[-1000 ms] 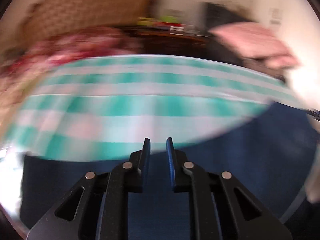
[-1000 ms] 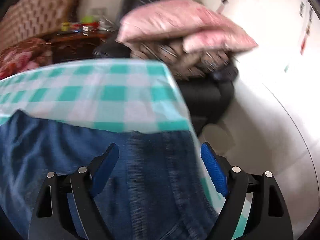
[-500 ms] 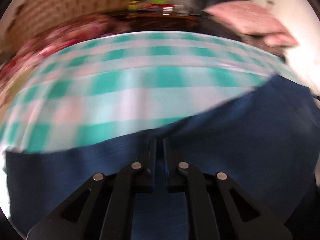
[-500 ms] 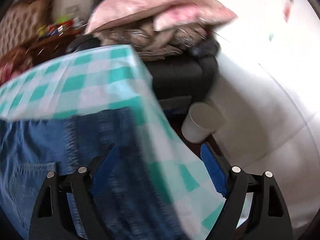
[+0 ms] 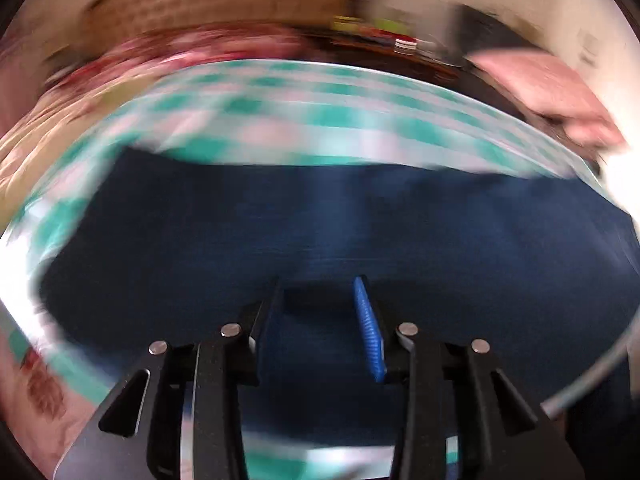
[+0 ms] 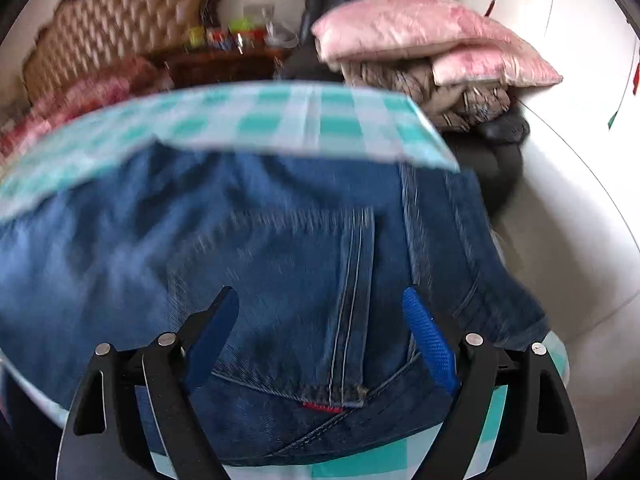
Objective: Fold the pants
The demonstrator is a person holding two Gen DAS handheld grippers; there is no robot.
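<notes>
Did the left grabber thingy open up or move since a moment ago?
Yes. The left gripper was nearly shut half a second ago; now it is open. It has also come back over the jeans, away from the checkered tablecloth.

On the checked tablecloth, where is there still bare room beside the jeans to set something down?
The widest bare strip of tablecloth lies beyond the jeans, up to the far table edge. A thinner strip shows at the near edge under the right gripper. In the left view a checked margin runs along the jeans' left end. The middle is all denim. Both grippers hang there with jaws open.
</notes>
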